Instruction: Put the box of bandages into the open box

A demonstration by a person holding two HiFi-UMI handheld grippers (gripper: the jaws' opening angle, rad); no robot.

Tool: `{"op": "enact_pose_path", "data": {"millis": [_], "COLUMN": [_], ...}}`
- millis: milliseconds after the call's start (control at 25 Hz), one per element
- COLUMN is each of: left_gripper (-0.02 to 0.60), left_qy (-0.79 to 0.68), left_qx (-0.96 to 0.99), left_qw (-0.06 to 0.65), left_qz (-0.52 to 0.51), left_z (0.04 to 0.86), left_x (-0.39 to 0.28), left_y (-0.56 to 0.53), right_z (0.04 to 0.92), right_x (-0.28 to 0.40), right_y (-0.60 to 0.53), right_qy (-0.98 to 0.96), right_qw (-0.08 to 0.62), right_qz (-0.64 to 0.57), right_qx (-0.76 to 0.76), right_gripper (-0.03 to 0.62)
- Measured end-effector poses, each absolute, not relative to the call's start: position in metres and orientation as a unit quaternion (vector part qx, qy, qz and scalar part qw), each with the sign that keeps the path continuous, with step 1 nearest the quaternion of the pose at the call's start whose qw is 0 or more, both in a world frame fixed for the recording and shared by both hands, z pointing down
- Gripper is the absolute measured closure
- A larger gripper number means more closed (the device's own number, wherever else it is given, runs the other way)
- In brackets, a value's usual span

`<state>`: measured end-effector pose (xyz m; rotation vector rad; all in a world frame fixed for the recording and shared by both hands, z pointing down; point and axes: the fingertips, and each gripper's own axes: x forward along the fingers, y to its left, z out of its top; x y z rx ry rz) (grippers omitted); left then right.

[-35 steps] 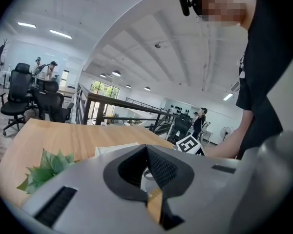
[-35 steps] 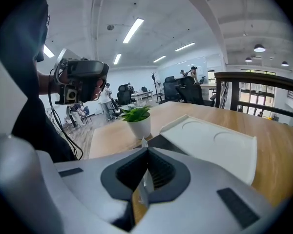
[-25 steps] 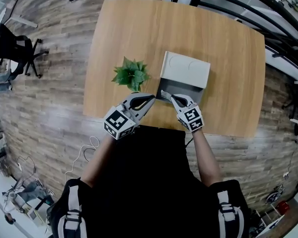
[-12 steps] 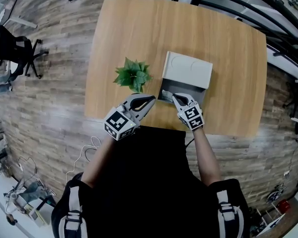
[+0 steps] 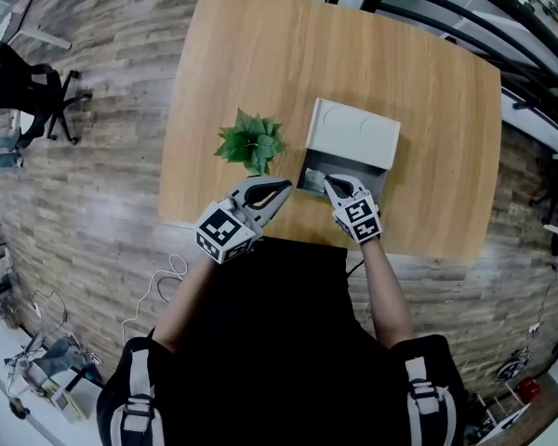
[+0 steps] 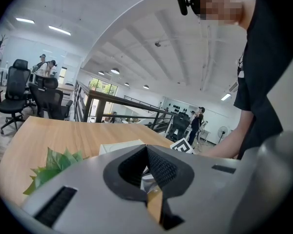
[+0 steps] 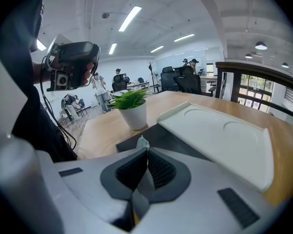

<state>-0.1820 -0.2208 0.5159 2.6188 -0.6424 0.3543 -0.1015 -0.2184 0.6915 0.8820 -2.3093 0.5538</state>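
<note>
The open box (image 5: 379, 182) lies on the table with a dark grey tray and a white lid (image 5: 352, 134) folded back behind it. My right gripper (image 5: 328, 181) reaches over the tray's near left corner, shut on a pale thin piece that I take for the box of bandages (image 5: 312, 177). In the right gripper view only its pale edge (image 7: 142, 143) pokes out between my right gripper's (image 7: 146, 151) jaws, above the dark tray (image 7: 158, 134) and beside the lid (image 7: 219, 140). My left gripper (image 5: 286, 187) hangs shut and holds nothing, just left of the box.
A small potted plant (image 5: 250, 142) stands on the wooden table (image 5: 260, 54) left of the box, close to my left gripper. The table's near edge runs under both hands. In the left gripper view (image 6: 146, 150) the plant's leaves (image 6: 53, 165) and the right gripper's marker cube (image 6: 181, 146) show.
My right gripper with the pale piece has edged slightly farther over the open box's tray. The left gripper has barely moved.
</note>
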Motion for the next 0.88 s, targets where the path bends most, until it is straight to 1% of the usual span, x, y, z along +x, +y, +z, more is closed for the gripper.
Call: {"op": "enact_pose_path", "data": {"millis": [800,840,880], "left_gripper": [0.558,0.558,0.558], "left_qy": [-0.23,-0.231,-0.231], "left_qx": [0.942,0.942,0.942], "left_qw": [0.204,0.205,0.206], "left_qz": [0.131,0.131,0.132], "left_z": [0.5189,0.5194,0.5194], "left_x": [-0.1847,-0.1851,-0.1852], "left_y": [-0.2255,-0.2258,-0.2259], "right_z": [0.694,0.693,0.6922], "right_x": [-0.1034,-0.1039,-0.1042], "right_y": [-0.2262,-0.2268,-0.2273], "right_qy": [-0.868,-0.869,-0.87], "right_qw": [0.297,0.294,0.293], "right_qz": [0.202,0.2,0.198], "right_qx": [0.343,0.344,0.345], "right_gripper": [0.563,0.553,0.512]}}
